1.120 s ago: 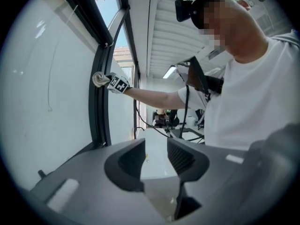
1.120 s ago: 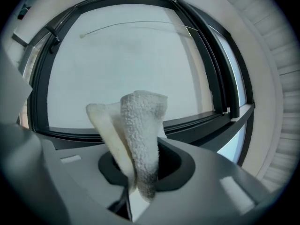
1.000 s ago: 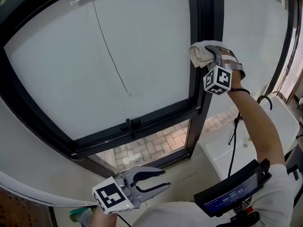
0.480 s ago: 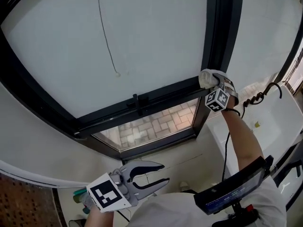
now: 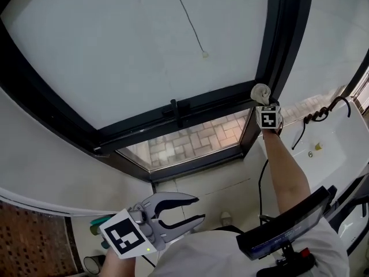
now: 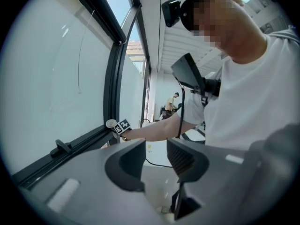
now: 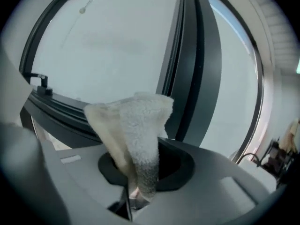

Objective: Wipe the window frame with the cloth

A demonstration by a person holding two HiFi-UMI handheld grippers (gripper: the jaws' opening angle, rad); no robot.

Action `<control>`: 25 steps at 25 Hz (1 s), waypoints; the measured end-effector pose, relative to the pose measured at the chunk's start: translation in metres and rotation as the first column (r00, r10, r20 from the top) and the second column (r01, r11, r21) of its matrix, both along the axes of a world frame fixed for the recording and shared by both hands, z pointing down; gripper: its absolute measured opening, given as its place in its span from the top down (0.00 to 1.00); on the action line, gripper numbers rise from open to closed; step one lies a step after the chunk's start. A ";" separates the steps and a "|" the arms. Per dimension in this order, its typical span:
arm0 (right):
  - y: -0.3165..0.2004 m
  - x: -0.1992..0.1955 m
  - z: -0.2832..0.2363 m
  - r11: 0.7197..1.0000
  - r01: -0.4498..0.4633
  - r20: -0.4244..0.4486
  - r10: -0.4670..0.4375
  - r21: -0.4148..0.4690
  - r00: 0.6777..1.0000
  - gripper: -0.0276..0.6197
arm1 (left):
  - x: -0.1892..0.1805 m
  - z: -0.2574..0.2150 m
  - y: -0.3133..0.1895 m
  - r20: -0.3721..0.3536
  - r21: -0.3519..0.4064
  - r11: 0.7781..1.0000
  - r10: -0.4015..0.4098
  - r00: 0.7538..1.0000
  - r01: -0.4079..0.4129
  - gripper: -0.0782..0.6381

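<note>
Two grippers: both seen in the head view, well apart from each other.
Right gripper: stretched out on a bare forearm to the window frame; fingers clenched on the cloth.
Cloth: white, terry-like, bunched; pinched at its lower end and fanned out above the jaws in the right gripper view.
Cloth position: sat at the corner where the frame's black horizontal rail met the upright; looked pressed against the metal there, as far as the head view showed.
Left gripper: held low, close to the person's body, well below the frame's bottom edge; fingers released and spread wide, gripped nothing.
Latch: black, stood on the horizontal rail, left of the cloth and apart from it.
Upper pane: frosted white, filled the frame above the rail; crossed by a thin cord ending in a small bead.
Lower pane: clear, showed paving bricks outside.
Person: dressed in a white shirt, with a dark screen mounted at the chest.
</note>
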State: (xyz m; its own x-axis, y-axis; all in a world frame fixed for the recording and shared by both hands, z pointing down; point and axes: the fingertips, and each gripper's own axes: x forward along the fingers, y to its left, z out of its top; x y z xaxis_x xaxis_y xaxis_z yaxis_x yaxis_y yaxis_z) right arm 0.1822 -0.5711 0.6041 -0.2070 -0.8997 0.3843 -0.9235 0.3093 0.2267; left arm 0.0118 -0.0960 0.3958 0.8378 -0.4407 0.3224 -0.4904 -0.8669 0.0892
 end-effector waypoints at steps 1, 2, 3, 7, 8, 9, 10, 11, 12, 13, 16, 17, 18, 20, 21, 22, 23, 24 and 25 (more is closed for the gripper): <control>0.002 -0.003 0.004 1.000 -0.013 0.040 0.013 -0.010 0.999 0.83 | -0.003 0.000 0.002 -0.003 -0.001 1.000 -0.003 1.000 0.003 0.67; 0.004 -0.007 0.007 1.000 -0.018 0.060 0.019 -0.015 0.998 0.83 | -0.005 0.000 0.003 -0.005 0.000 1.000 -0.003 1.000 0.003 0.67; 0.006 -0.014 0.008 1.000 -0.018 0.069 0.019 -0.018 0.997 0.83 | -0.008 0.000 0.005 -0.008 0.003 1.000 -0.003 1.000 0.003 0.67; 0.026 -0.052 0.006 0.999 0.016 0.149 -0.011 -0.033 0.989 0.83 | -0.024 -0.002 0.011 -0.027 0.007 1.000 -0.011 1.000 0.011 0.67; 0.032 -0.063 0.006 0.999 0.027 0.164 -0.021 -0.036 0.986 0.83 | -0.027 -0.002 0.012 -0.029 0.009 1.000 -0.009 1.000 0.009 0.67; 0.038 -0.074 0.006 0.999 0.038 0.175 -0.031 -0.038 0.984 0.83 | -0.031 -0.003 0.014 -0.032 0.014 1.000 -0.005 0.999 0.005 0.67; 0.044 -0.085 0.006 0.998 0.048 0.186 -0.040 -0.039 0.982 0.83 | -0.035 -0.003 0.017 -0.035 0.019 1.000 0.001 0.999 0.000 0.67; 0.050 -0.096 0.006 0.997 0.058 0.197 -0.049 -0.041 0.979 0.83 | -0.040 -0.003 0.019 -0.038 0.023 1.000 0.004 0.999 -0.003 0.67; 0.056 -0.107 0.007 0.997 0.067 0.209 -0.056 -0.043 0.976 0.83 | -0.045 -0.003 0.022 -0.041 0.025 1.000 0.005 0.999 -0.004 0.67; 0.062 -0.118 0.007 0.996 0.074 0.221 -0.062 -0.045 0.973 0.83 | -0.050 -0.003 0.024 -0.044 0.027 1.000 0.006 0.999 -0.005 0.67; 0.080 -0.151 0.008 0.994 0.096 0.248 -0.082 -0.046 0.965 0.83 | -0.064 -0.004 0.031 -0.052 0.036 0.999 0.008 0.999 -0.006 0.67; 0.086 -0.162 0.008 0.993 0.105 0.255 -0.090 -0.045 0.963 0.83 | -0.068 -0.004 0.033 -0.054 0.038 0.999 0.008 0.998 -0.006 0.67; 0.092 -0.173 0.008 0.993 0.111 0.263 -0.095 -0.044 0.960 0.83 | -0.072 -0.005 0.036 -0.055 0.038 0.999 0.008 0.998 -0.006 0.67; 0.102 -0.192 0.008 0.993 0.112 0.284 -0.095 -0.045 0.954 0.83 | -0.081 -0.005 0.042 -0.052 0.038 0.999 0.010 0.999 -0.008 0.67; 0.106 -0.200 0.008 0.993 0.112 0.290 -0.094 -0.046 0.952 0.83 | -0.086 -0.005 0.044 -0.050 0.040 0.999 0.013 0.999 -0.011 0.67; 0.110 -0.208 0.008 0.992 0.114 0.292 -0.095 -0.049 0.952 0.83 | -0.090 -0.005 0.047 -0.048 0.043 0.999 0.015 0.999 -0.013 0.67; 0.113 -0.215 0.008 0.992 0.118 0.292 -0.097 -0.053 0.951 0.83 | -0.094 -0.006 0.049 -0.048 0.044 0.999 0.016 0.999 -0.014 0.67; 0.116 -0.221 0.009 0.991 0.122 0.294 -0.100 -0.058 0.951 0.83 | -0.097 -0.006 0.051 -0.050 0.045 0.999 0.016 0.999 -0.014 0.67; 0.119 -0.227 0.009 0.990 0.127 0.297 -0.103 -0.064 0.949 0.83 | -0.100 -0.006 0.052 -0.052 0.044 0.999 0.016 0.999 -0.013 0.67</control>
State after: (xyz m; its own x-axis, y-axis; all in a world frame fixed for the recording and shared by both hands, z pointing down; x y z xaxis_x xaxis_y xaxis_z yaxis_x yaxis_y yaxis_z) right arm -0.0446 -0.4524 0.6127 -0.4212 -0.8315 0.3621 -0.9026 0.4233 -0.0778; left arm -0.0880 -0.0435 0.3893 0.8593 -0.4412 0.2585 -0.4734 -0.8776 0.0759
